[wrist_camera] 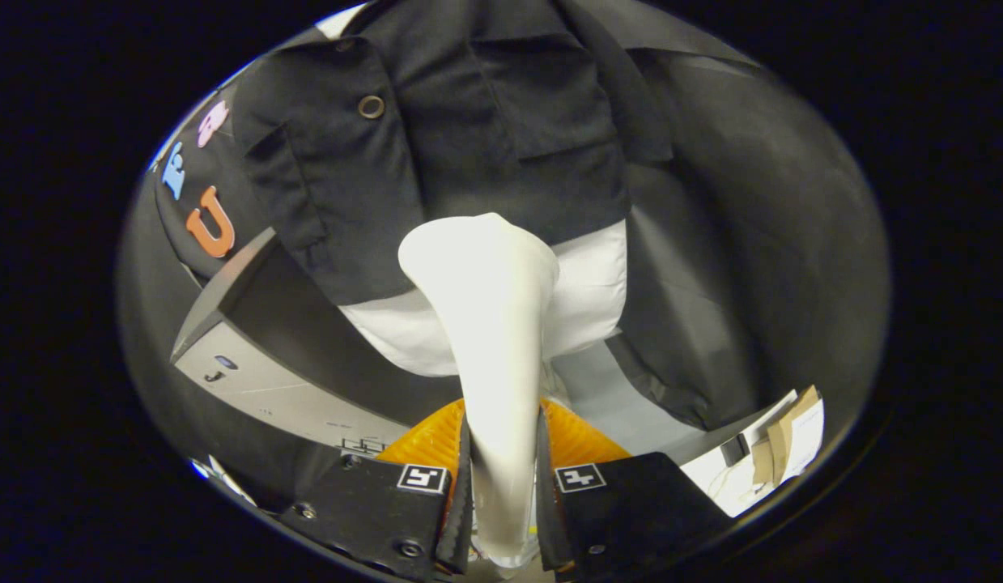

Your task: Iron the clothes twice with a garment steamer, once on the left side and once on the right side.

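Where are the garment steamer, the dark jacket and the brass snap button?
garment steamer (493, 324): gripper view, its handle, gripped between the fingers.
dark jacket (469, 121): gripper view, its front panel.
brass snap button (371, 106): gripper view, its centre.

One white garment steamer (489, 324) runs up the middle, and one claw (501, 494) clamps its handle with two fingers. One dark jacket (436, 138) fills the upper middle over one white shirt (590, 300). One metal button (371, 106) shows upper left.
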Demonstrator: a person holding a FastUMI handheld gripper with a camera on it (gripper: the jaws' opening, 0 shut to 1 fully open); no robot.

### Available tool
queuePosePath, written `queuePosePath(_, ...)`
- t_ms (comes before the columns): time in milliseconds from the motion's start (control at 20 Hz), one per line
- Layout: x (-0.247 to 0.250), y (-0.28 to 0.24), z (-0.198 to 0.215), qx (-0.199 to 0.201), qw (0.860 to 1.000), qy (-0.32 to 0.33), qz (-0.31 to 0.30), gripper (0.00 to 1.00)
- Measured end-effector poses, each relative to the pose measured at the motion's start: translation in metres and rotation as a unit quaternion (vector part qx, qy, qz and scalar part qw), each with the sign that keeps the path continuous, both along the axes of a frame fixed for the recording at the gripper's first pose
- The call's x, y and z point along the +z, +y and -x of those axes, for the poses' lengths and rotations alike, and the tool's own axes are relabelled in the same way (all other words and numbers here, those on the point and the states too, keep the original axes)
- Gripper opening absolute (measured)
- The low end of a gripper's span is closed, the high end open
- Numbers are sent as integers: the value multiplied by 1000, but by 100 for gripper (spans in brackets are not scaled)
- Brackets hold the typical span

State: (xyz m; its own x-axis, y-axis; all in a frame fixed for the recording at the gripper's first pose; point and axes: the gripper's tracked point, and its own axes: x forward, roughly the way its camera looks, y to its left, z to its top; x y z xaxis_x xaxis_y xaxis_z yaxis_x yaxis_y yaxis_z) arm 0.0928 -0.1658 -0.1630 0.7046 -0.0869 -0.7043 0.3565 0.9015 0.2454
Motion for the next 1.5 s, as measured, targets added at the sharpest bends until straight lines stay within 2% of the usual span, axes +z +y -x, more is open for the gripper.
queuePosePath(200, 69, 30, 30, -9, 997, -70, 14, 35)
queuePosePath(450, 147, 76, 76, -18, 987, -151, 42, 36)
queuePosePath(550, 166, 94, 100, -24, 984, -167, 56, 36)
queuePosePath(850, 203, 163, 175, -7, 976, -201, 89, 35)
queuePosePath(1000, 231, 182, 197, -4, 970, -223, 100, 35)
queuePosePath(1500, 304, 215, 241, 73, 944, -298, 125, 35)
